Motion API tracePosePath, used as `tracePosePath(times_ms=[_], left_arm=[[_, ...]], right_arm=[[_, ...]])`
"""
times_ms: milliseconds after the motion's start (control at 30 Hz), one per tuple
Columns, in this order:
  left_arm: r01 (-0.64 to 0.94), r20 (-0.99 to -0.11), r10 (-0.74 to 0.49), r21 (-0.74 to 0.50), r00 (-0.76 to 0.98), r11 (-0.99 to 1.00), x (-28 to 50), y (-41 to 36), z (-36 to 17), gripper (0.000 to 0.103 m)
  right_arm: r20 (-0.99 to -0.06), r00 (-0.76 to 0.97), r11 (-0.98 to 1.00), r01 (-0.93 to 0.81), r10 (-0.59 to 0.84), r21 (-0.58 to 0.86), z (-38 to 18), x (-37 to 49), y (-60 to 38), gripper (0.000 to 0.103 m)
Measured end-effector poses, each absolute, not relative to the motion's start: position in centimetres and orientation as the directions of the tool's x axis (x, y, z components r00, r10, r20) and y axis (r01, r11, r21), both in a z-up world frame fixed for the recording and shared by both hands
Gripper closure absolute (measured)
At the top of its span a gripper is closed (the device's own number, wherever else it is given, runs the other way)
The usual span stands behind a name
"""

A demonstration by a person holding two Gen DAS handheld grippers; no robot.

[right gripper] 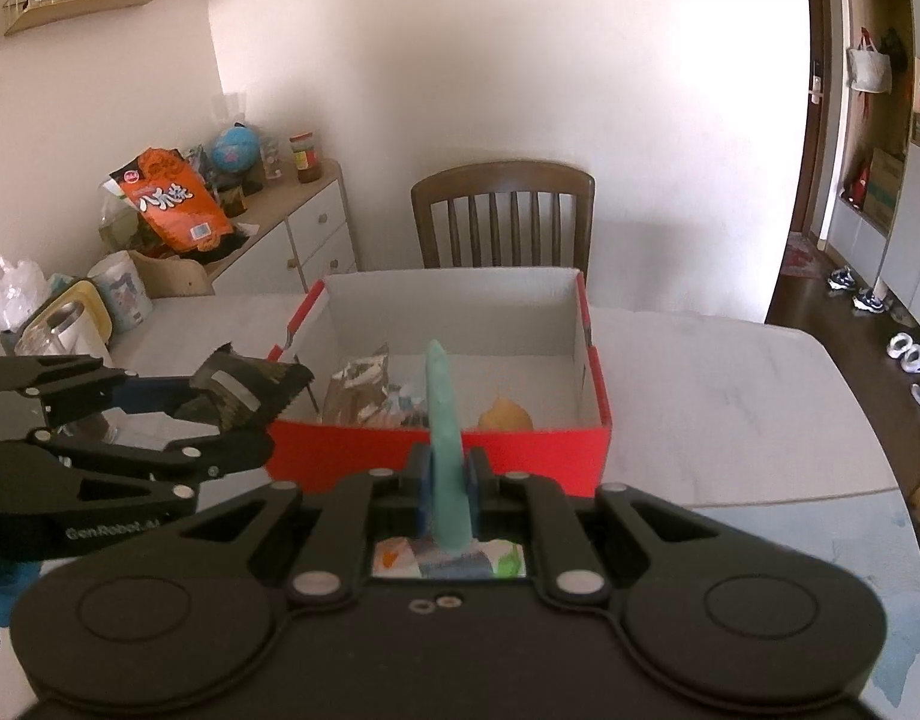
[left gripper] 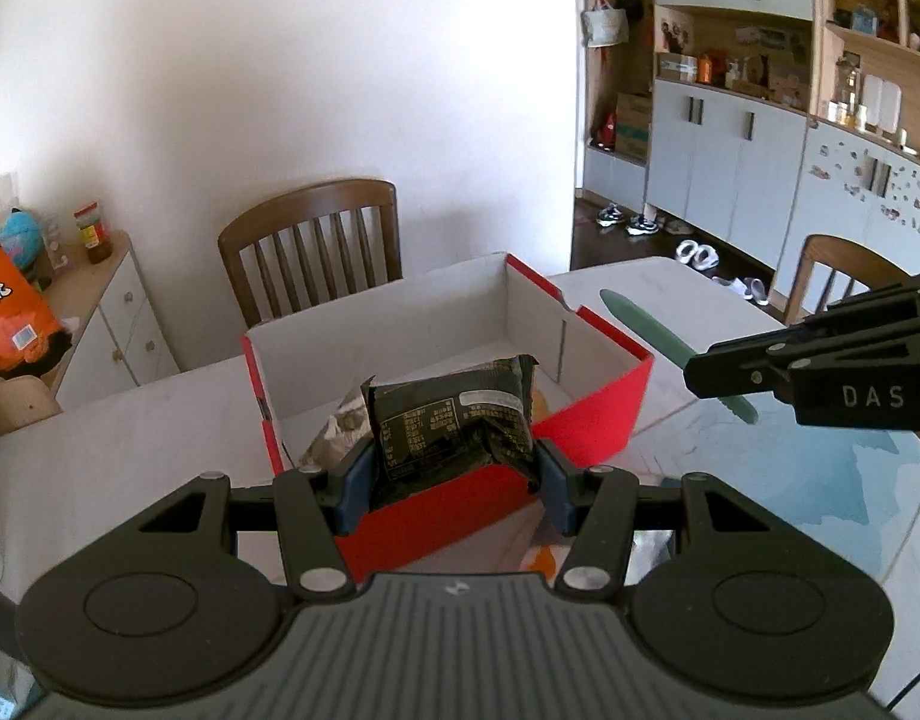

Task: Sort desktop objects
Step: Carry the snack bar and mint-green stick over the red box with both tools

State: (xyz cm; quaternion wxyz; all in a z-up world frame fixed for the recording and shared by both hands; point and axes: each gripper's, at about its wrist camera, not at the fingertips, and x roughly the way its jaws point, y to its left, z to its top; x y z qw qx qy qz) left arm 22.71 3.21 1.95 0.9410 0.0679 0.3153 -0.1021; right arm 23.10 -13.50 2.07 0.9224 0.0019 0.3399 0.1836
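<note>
My left gripper (left gripper: 451, 483) is shut on a dark snack packet (left gripper: 454, 420) and holds it over the near wall of the red box (left gripper: 586, 414). The packet also shows in the right wrist view (right gripper: 244, 390). My right gripper (right gripper: 447, 489) is shut on a long green knife-shaped piece (right gripper: 445, 426), which points up toward the red box (right gripper: 436, 456). In the left wrist view the green piece (left gripper: 646, 330) sticks out of the right gripper (left gripper: 718, 378) beside the box. Inside the box lie a silver packet (right gripper: 355, 387) and a yellow round item (right gripper: 505, 417).
The box stands on a white table (right gripper: 730, 396). A wooden chair (right gripper: 505, 213) stands behind the table. A side cabinet (right gripper: 280, 228) at the left holds an orange bag (right gripper: 172, 198), a globe and a jar. A second chair (left gripper: 838, 276) is at the right.
</note>
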Motion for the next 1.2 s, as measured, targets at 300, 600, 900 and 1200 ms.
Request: tracePosePath(times_ms=[300, 600, 900, 1200], left_arm=[[0.197, -0.610, -0.126, 0.050, 0.783, 0.979, 26.7, 3.3, 2.1, 0.048], [0.178, -0.628, -0.110, 0.045, 0.771, 0.983, 30.1, 3.7, 1.5, 0.048], [0.154, -0.676, -0.108, 0.008, 0.729, 0.988, 33.1, 4.4, -0.1, 0.048], [0.174, -0.711, -0.093, 0.043, 0.697, 0.984, 35.0, 4.1, -1.8, 0.048]], right_arm=[[-0.626, 0.704, 0.933, -0.339, 0.336, 0.120, 2.4, 26.1, -12.0, 0.092], [-0.635, 0.699, 0.935, -0.334, 0.328, 0.115, 2.2, 29.3, -11.0, 0.092], [-0.665, 0.684, 0.943, -0.317, 0.301, 0.101, 1.0, 32.3, -10.7, 0.092], [-0.691, 0.671, 0.950, -0.302, 0.267, 0.073, -0.5, 35.0, -9.9, 0.092]])
